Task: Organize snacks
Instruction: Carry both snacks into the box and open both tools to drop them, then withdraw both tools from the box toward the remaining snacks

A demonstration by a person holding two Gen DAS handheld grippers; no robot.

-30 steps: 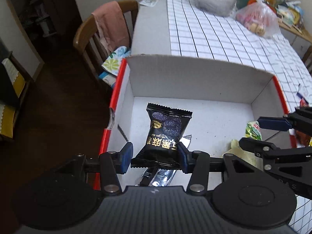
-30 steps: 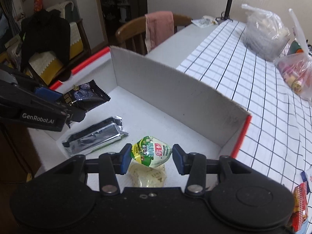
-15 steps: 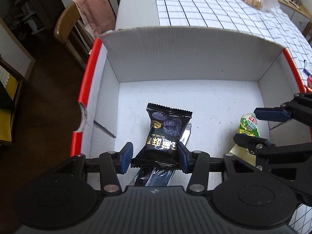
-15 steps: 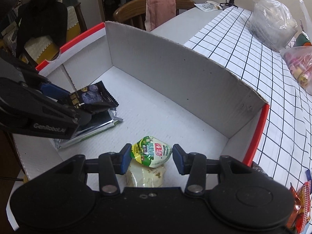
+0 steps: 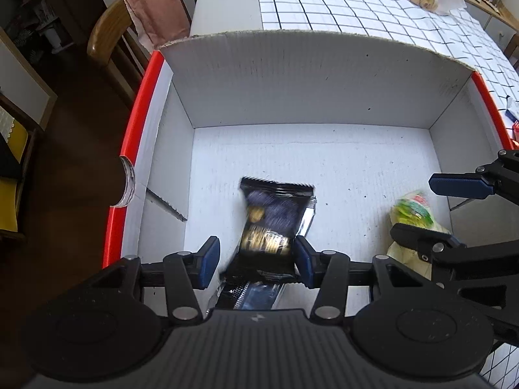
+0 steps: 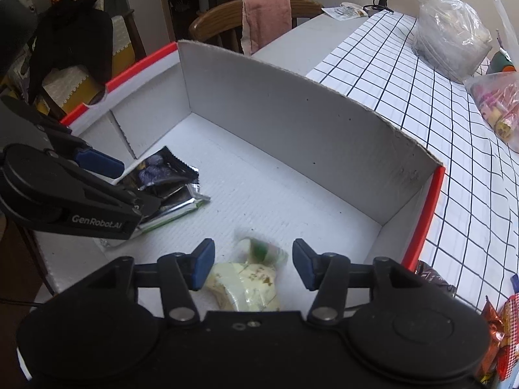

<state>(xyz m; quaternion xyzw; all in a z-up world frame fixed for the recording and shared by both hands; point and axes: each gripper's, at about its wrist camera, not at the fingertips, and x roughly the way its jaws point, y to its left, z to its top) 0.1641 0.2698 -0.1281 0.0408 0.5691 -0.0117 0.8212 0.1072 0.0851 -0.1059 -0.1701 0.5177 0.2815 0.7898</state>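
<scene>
A: Looking down through both wrist cameras, we see a white cardboard box (image 5: 311,87) with red outer edges, sitting on a table with a black-grid tablecloth (image 6: 431,74).

B: Where are the snacks?

A: All inside the box. A black snack packet (image 5: 275,220), blurred, lies between the left gripper's (image 5: 256,261) blue pads. Its long axis runs away from us toward the far wall, crimped top edge farthest. It rests across a silver-and-black wrapper (image 5: 256,295) lying on the box floor.

B: Is it clamped?

A: No. The left pads stand apart, a gap showing beside the packet's left edge. Half a second ago they pinched the packet; now it has been let go.

B: And the right side?

A: The right gripper (image 6: 253,264) is also spread wide. A green-and-white pouch (image 6: 262,251), blurred, sits just ahead of its pads, atop a pale yellow packet (image 6: 246,287). Earlier the pouch was held between the pads; now it is free. We cannot tell which way it points.

B: Anything else?

A: A wooden chair (image 6: 223,22) draped with a pink cloth (image 6: 264,16) stands beyond the box.
</scene>
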